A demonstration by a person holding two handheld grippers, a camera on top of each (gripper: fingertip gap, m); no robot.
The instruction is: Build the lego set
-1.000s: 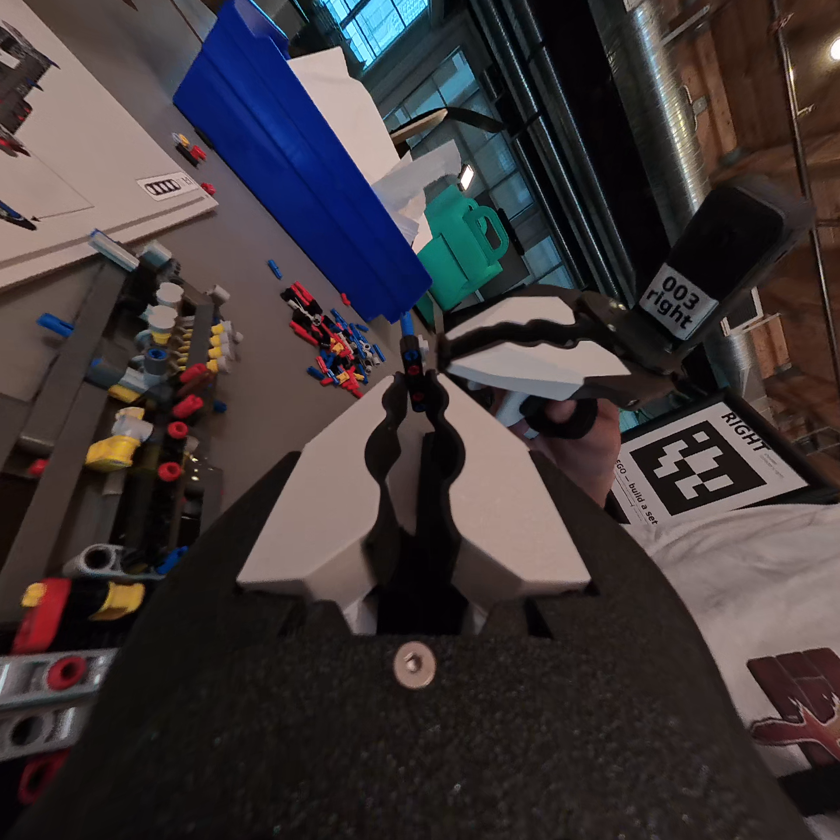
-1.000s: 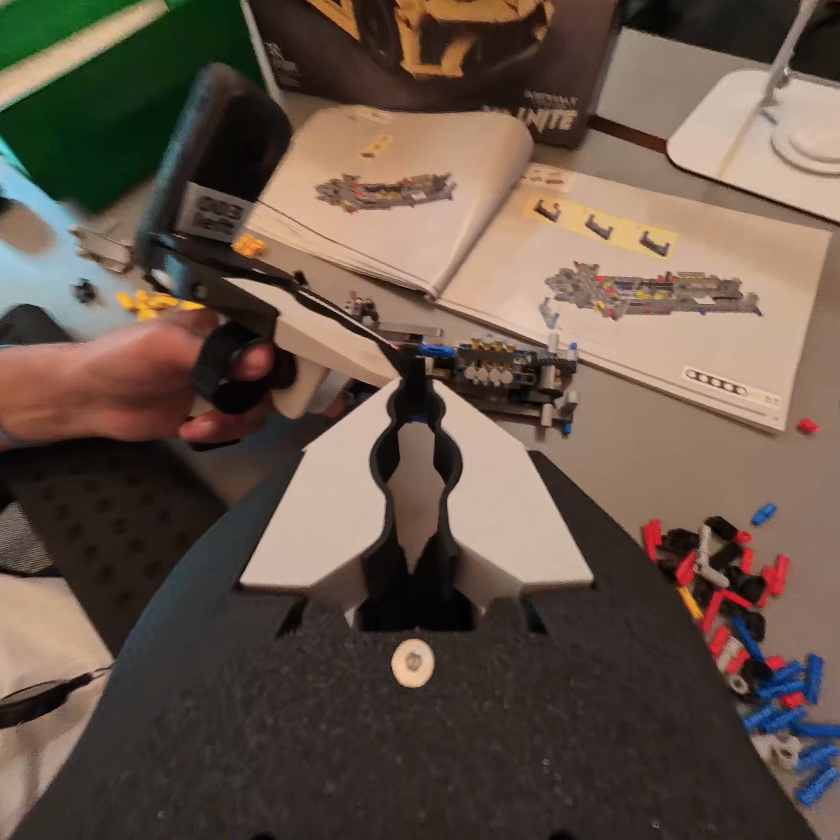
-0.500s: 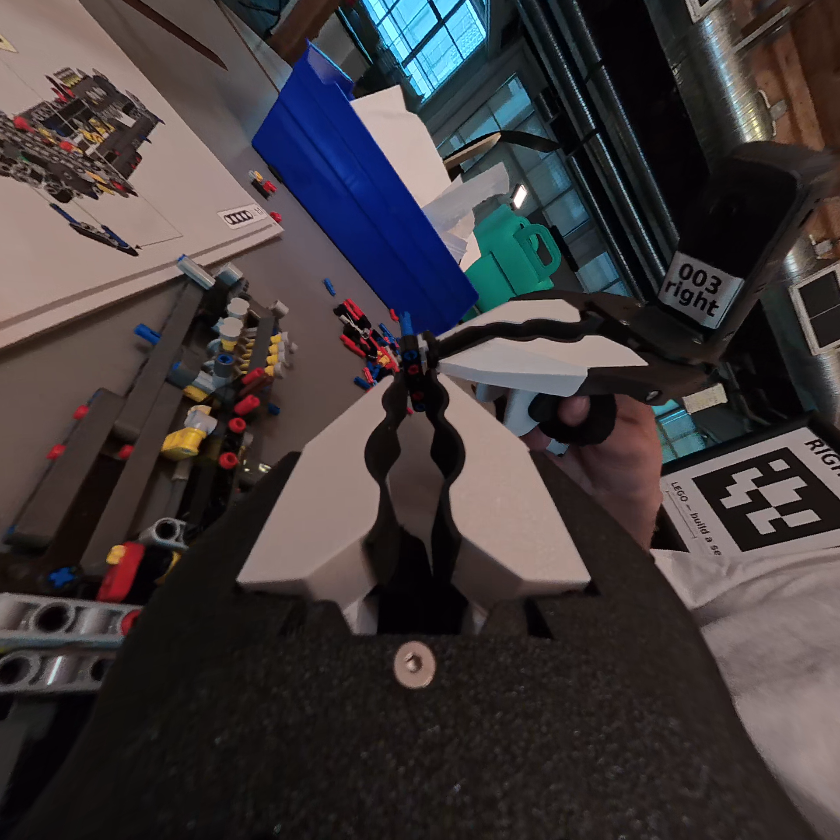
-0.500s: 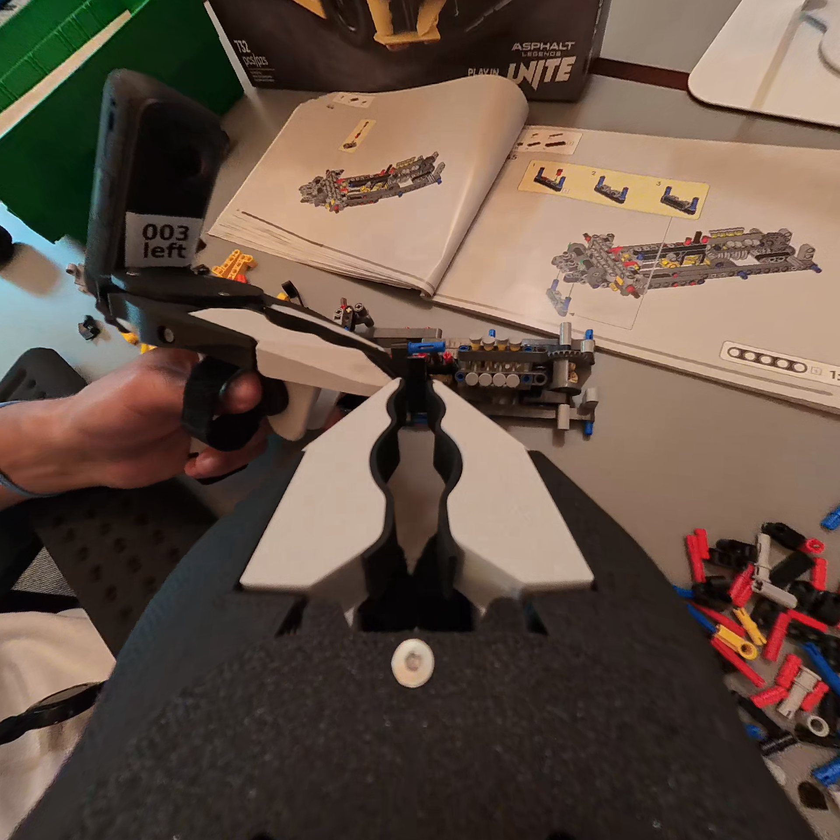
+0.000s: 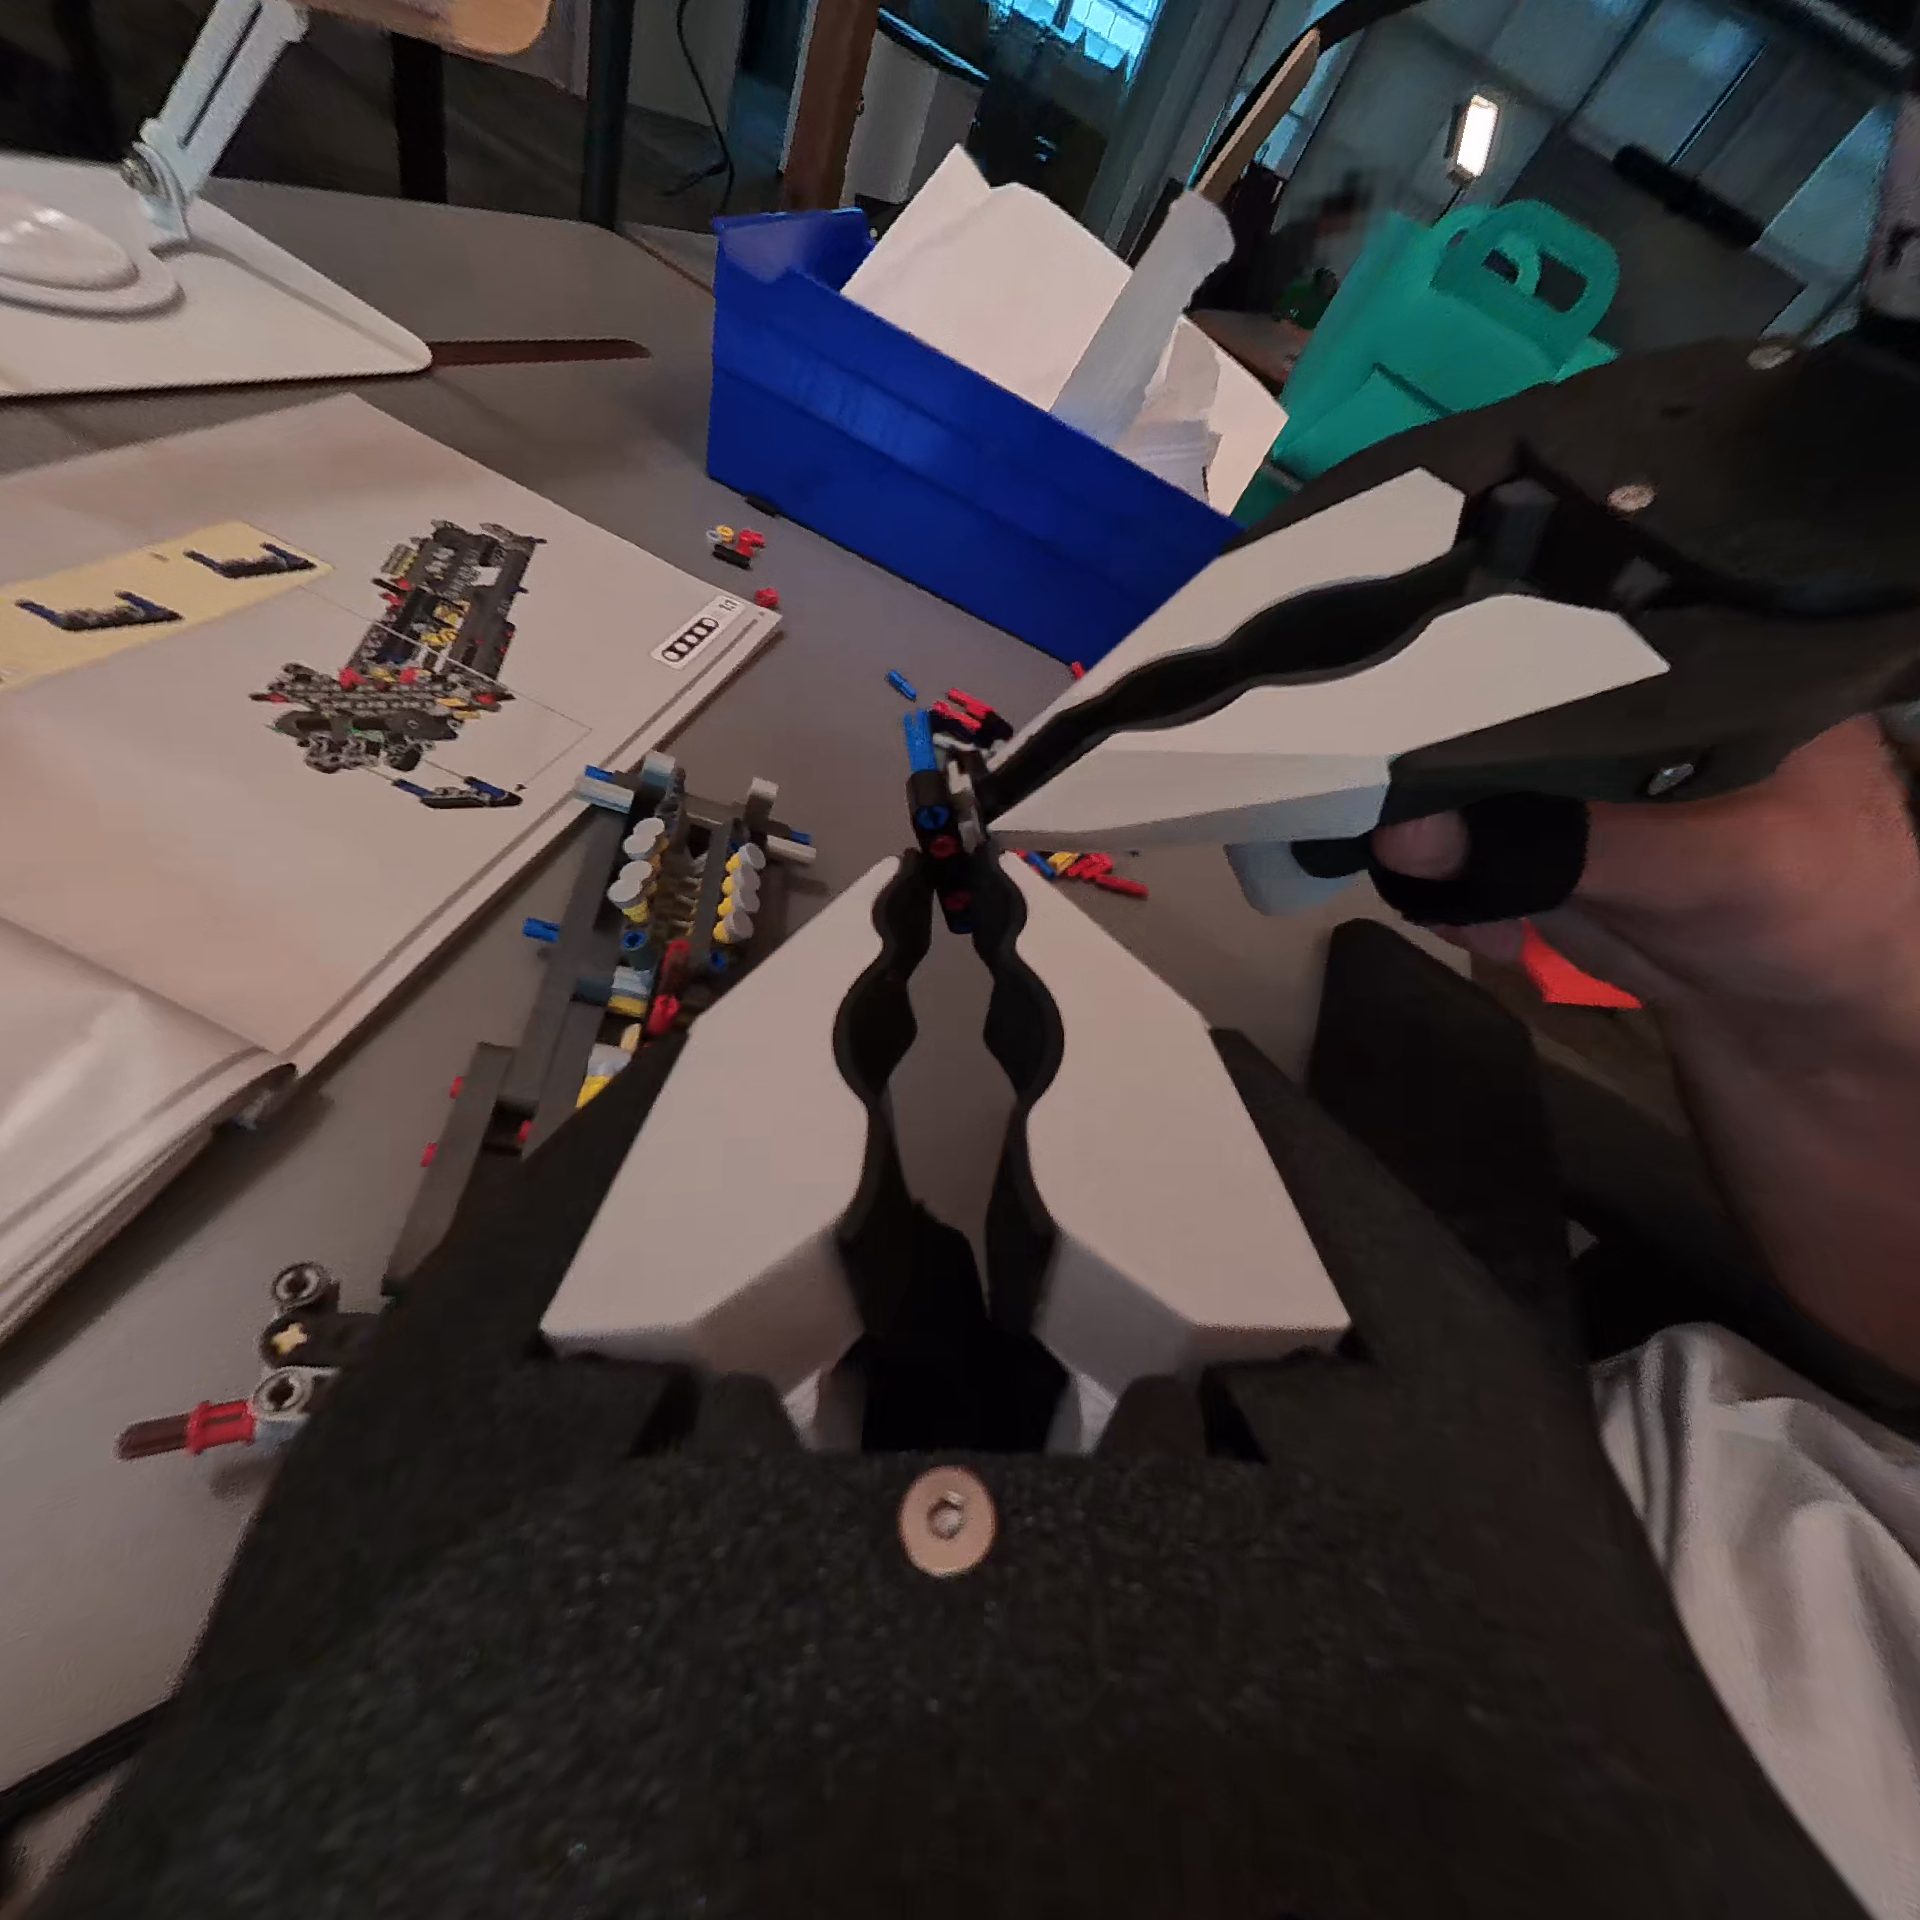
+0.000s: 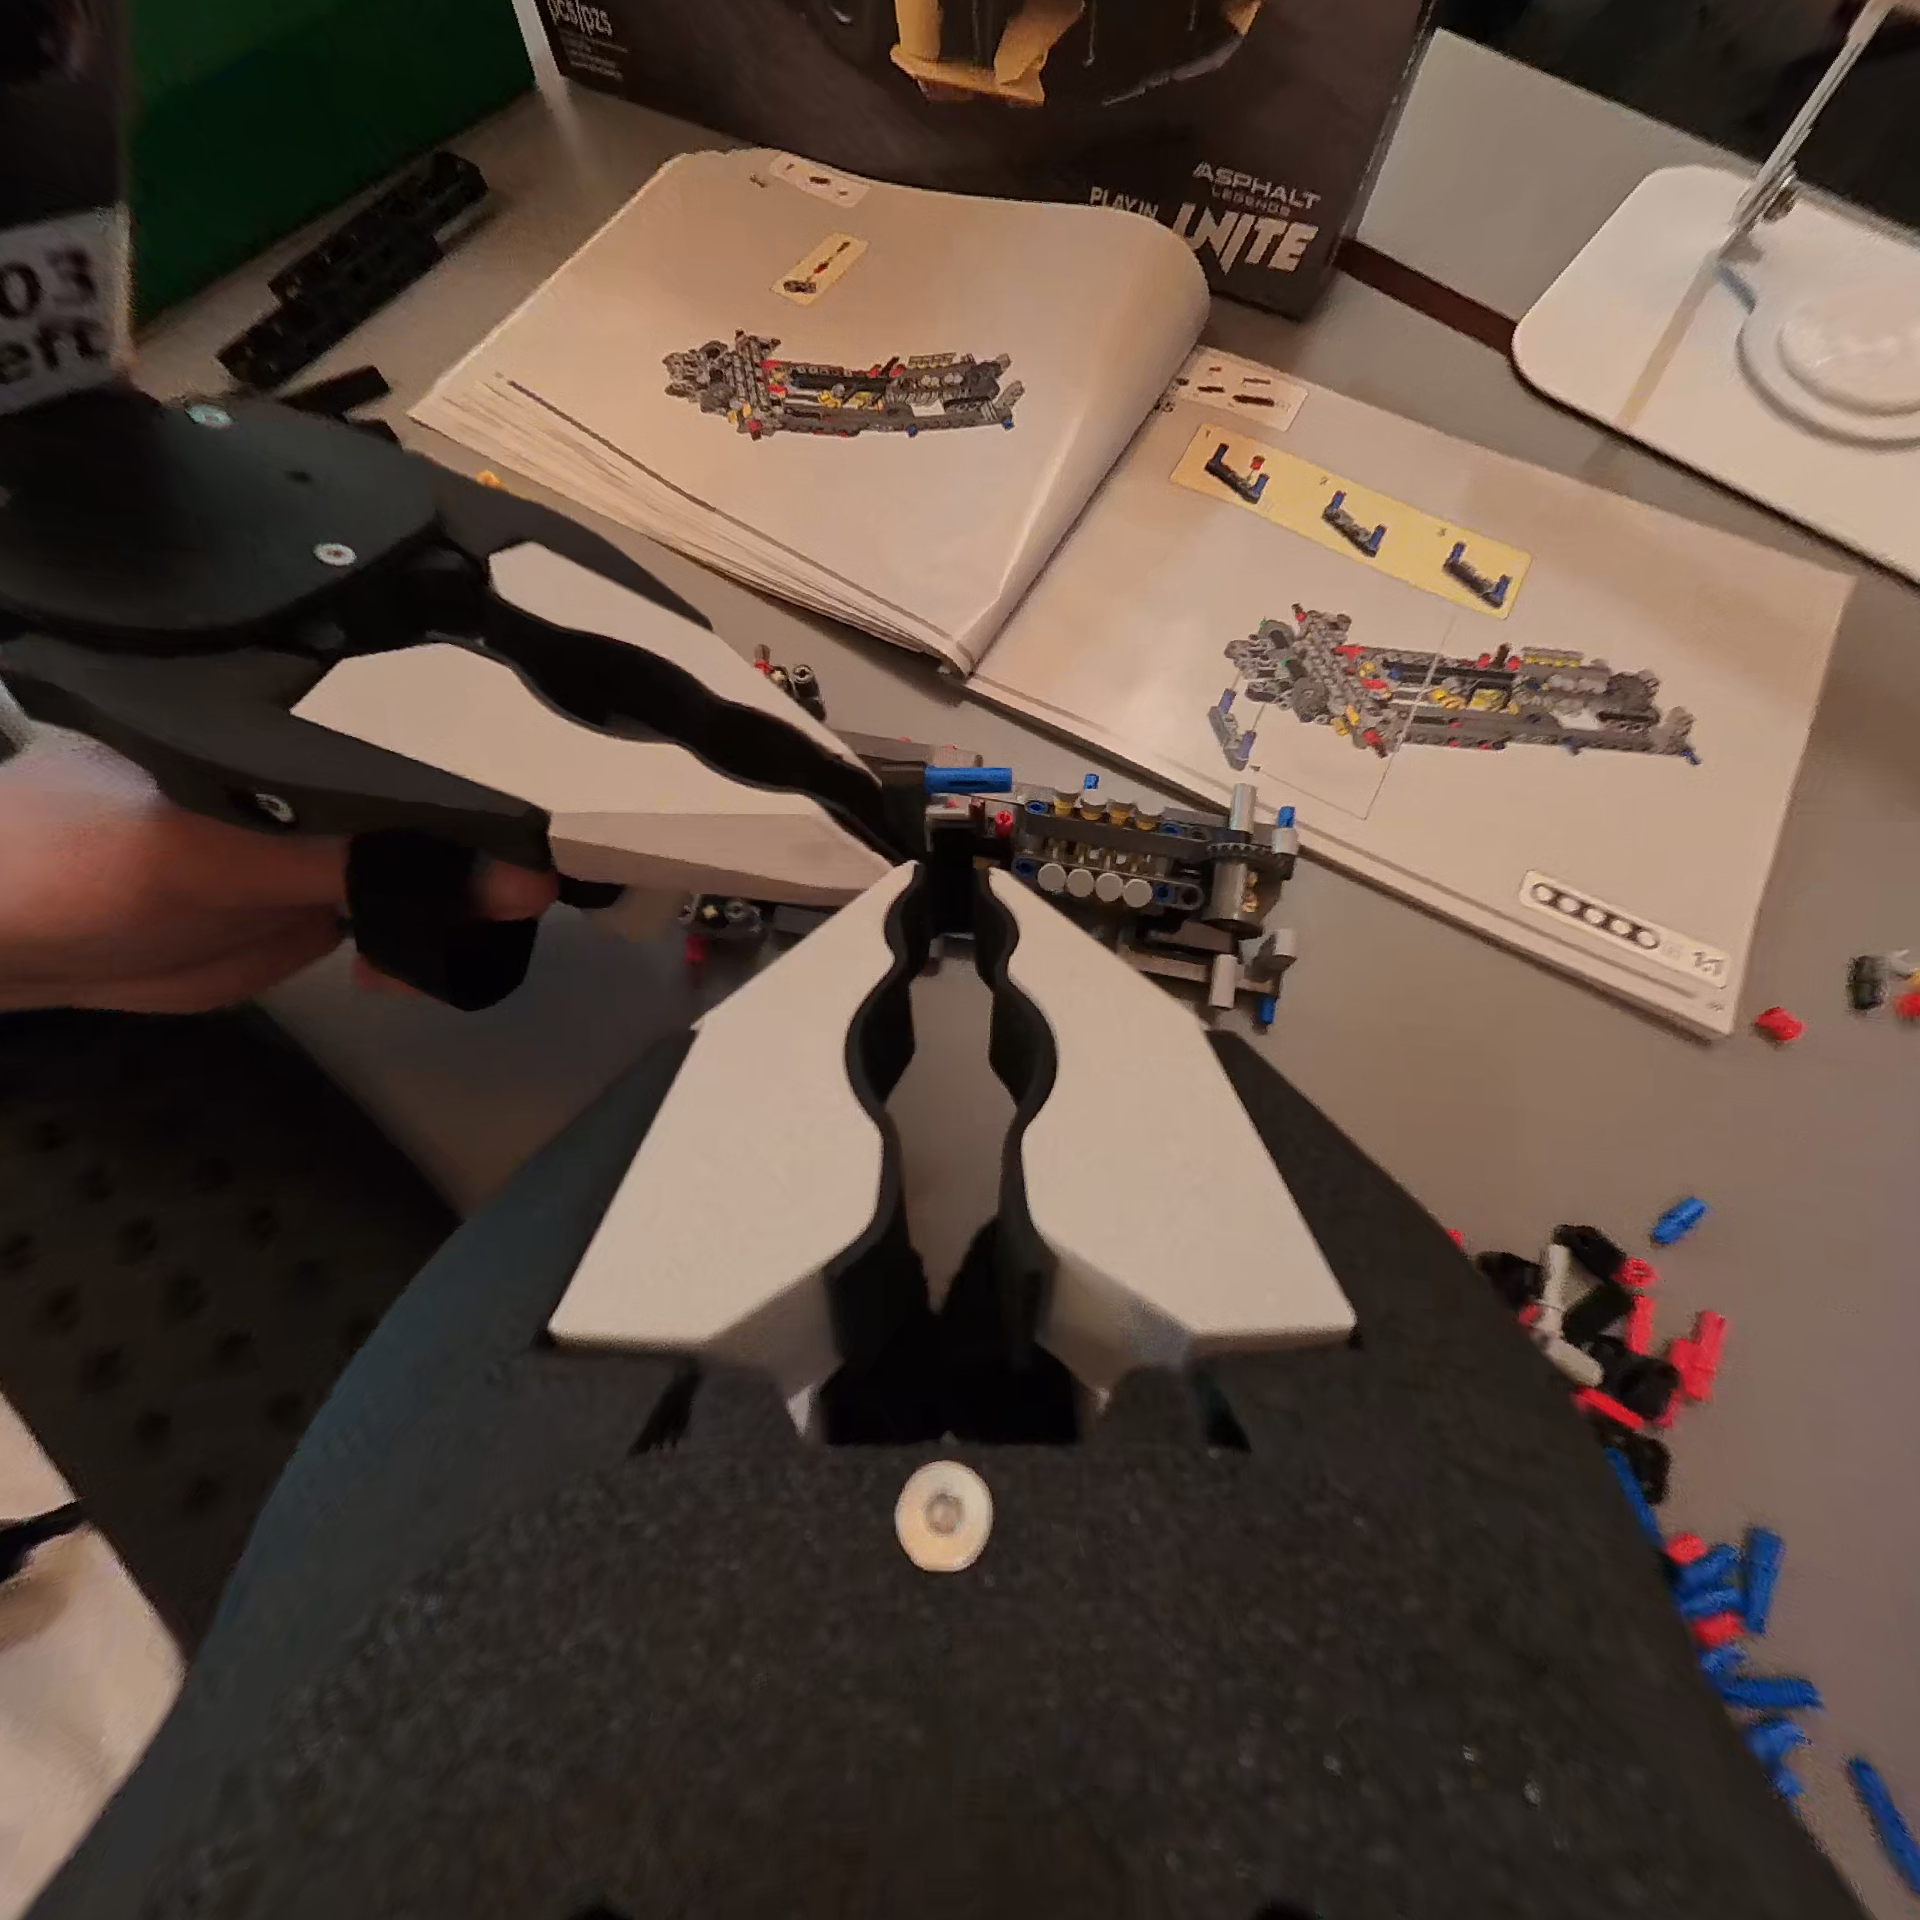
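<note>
A small black lego beam [image 5: 940, 831] with red and blue pins in its holes and a blue pin [image 5: 916, 740] on its top end hangs in the air between both grippers. My left gripper [image 5: 951, 888] is shut on its lower end. My right gripper [image 5: 982, 808] comes in from the right and is shut on its upper part. In the right wrist view the black beam [image 6: 951, 862] sits between the right gripper's [image 6: 948, 883] pads, with the left gripper [image 6: 894, 805] alongside and the blue pin [image 6: 971, 777] pointing right. The grey chassis assembly [image 5: 665, 894] lies on the table [image 6: 1455, 1091] behind the beam, and it shows in the right wrist view [image 6: 1132, 862] too.
The open instruction booklet [image 6: 935, 468] lies behind the chassis, the set's box [image 6: 987, 83] beyond it. Loose red, blue and black pins [image 6: 1631, 1340] are piled at the right. A blue bin [image 5: 914, 457] with white paper, a white lamp base [image 6: 1766, 332] and black beams [image 6: 353, 270] stand around. Both grippers' tips are close together, under 4 cm apart.
Both grippers stayed shut on the black beam and turned together, so the left view now shows the table more level. The chassis and booklet have not moved.
</note>
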